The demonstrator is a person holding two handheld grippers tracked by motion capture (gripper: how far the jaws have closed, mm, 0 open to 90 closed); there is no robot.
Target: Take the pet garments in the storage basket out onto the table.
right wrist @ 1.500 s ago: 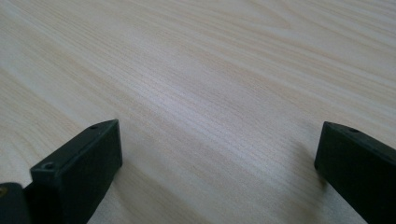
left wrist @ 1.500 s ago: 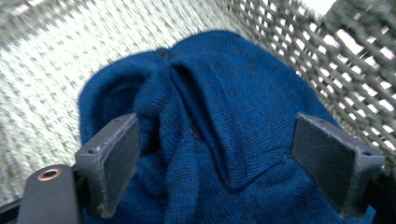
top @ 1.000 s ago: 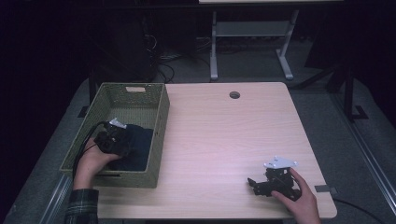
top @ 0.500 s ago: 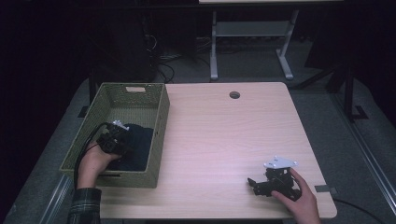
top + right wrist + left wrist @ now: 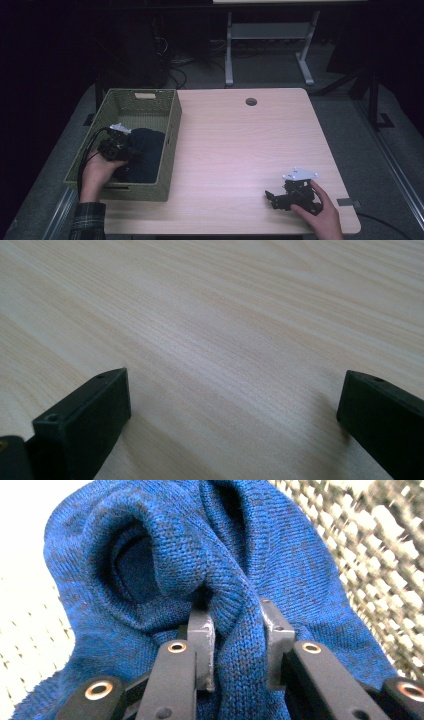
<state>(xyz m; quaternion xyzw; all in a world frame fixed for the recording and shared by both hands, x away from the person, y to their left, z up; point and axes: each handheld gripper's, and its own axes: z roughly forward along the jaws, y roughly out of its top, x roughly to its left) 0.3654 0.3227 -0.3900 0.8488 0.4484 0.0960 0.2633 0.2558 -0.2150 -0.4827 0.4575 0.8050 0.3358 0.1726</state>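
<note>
Blue knit cloth (image 5: 165, 580), a bunched woollen garment, lies in the woven basket (image 5: 170, 131) that stands at the left edge of the tabletop (image 5: 240, 145). From the high view the garment (image 5: 145, 152) shows as a dark heap in the nearer half of the basket, against its right wall, its long axis running from the near wall toward the far one. In the left gripper view a rounded fold opens toward the upper left, and a raised ridge of knit runs down from it.

That ridge sits between the jaws of the left gripper (image 5: 235, 645), which have just been closing and now pinch the fold tight, the metal fingertips (image 5: 202, 630) pressed into the wool on both sides. In the high view the left gripper (image 5: 114, 146) reaches into the basket from its left wall, held by the person's left hand (image 5: 97, 172), with a cable looping over the rim.

Woven basket walls enclose the garment on all sides, so it is open only from above.

Near the tabletop's near right corner the right gripper (image 5: 280, 196) rests low over the bare wood in the right hand (image 5: 320, 212), well apart from the basket. Its jaws (image 5: 235, 425) stand wide apart with nothing between them.
</note>
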